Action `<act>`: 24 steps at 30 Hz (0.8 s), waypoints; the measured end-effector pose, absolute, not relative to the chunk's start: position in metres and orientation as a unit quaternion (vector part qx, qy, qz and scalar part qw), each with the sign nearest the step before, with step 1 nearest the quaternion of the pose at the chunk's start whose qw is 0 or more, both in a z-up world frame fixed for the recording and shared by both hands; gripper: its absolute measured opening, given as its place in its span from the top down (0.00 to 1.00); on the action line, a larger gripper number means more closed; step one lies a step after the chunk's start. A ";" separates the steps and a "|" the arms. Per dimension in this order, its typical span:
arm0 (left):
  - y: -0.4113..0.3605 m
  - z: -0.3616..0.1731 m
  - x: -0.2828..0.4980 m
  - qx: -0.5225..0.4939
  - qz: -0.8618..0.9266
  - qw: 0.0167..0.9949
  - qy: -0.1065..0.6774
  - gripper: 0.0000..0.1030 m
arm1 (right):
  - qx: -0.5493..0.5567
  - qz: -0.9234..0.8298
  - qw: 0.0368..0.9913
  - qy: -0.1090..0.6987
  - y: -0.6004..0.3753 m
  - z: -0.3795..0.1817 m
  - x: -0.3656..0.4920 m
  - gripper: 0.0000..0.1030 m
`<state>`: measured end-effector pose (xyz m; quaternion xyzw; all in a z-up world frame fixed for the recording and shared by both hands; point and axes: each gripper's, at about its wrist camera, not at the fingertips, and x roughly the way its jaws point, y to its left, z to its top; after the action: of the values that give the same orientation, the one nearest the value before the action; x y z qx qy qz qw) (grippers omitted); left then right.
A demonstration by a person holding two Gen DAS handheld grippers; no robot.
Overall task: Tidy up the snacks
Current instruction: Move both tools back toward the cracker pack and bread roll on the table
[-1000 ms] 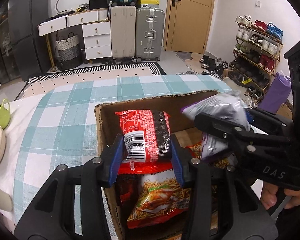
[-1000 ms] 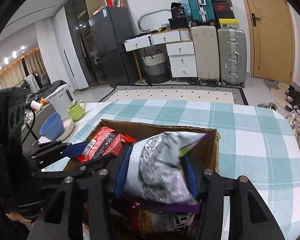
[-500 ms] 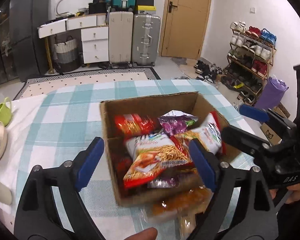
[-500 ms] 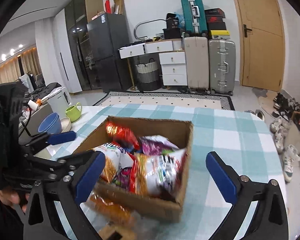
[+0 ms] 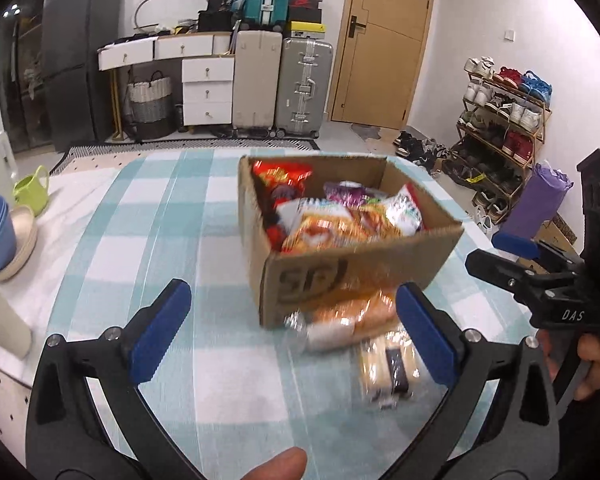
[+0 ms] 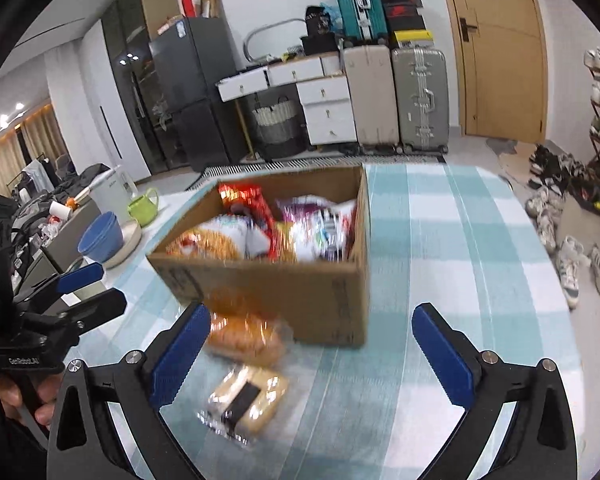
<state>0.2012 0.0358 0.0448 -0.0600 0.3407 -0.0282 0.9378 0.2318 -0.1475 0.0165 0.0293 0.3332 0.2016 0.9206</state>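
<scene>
Two wrapped snacks lay on the desk just before the full box; your left tool and right tool gaped empty; next, you needed to grip one.

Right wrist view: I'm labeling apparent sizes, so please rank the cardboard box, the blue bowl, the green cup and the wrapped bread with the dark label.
1. cardboard box, by far.
2. wrapped bread with the dark label, though it lies nearest the camera.
3. blue bowl.
4. green cup, farthest away.
</scene>
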 end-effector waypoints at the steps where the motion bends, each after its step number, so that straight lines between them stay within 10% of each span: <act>1: 0.037 0.042 0.196 -0.063 -0.028 0.937 0.343 0.01 | 0.031 0.199 0.919 0.339 -0.145 0.012 0.229 0.01; 24: 0.043 -0.006 0.194 -0.031 -0.004 0.914 0.404 0.01 | -0.003 0.194 0.877 0.440 -0.101 -0.059 0.217 0.01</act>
<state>0.1940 0.0428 -0.0062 -0.0312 0.4040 -0.0042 0.9142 0.2175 -0.1006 -0.0594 -0.0029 0.4397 0.1936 0.8770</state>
